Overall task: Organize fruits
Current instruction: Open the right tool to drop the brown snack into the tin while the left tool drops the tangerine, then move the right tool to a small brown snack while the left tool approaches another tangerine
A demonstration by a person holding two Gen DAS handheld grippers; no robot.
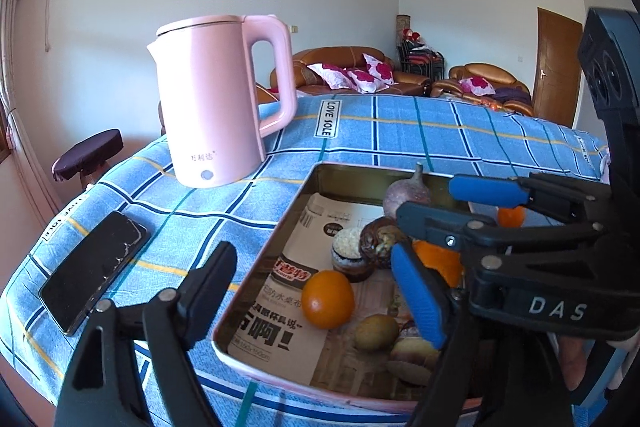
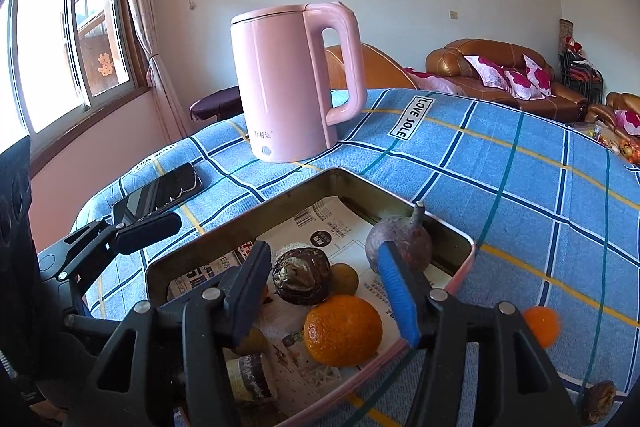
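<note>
A metal tray [image 1: 280, 239] lined with printed paper sits on the blue checked cloth. In the left wrist view an orange [image 1: 328, 299] lies on the paper below my left gripper [image 1: 314, 255], whose fingers stand wide apart and touch nothing. My right gripper [image 1: 426, 201] reaches in from the right over the tray. In the right wrist view it [image 2: 324, 255] is open above a bigger orange [image 2: 342, 331] and a dark brown fruit [image 2: 302, 281], with neither pad pressing on them. A purple stemmed fruit [image 2: 400, 243] and a greenish-brown fruit [image 2: 344, 279] lie further back.
A pink kettle [image 1: 216, 103] stands behind the tray, and a black phone [image 1: 92, 267] lies to its left near the table edge. On the cloth right of the tray rest a small orange [image 2: 540, 325] and a brown fruit [image 2: 598, 399]. A cut, cake-like piece [image 1: 350, 251] sits in the tray.
</note>
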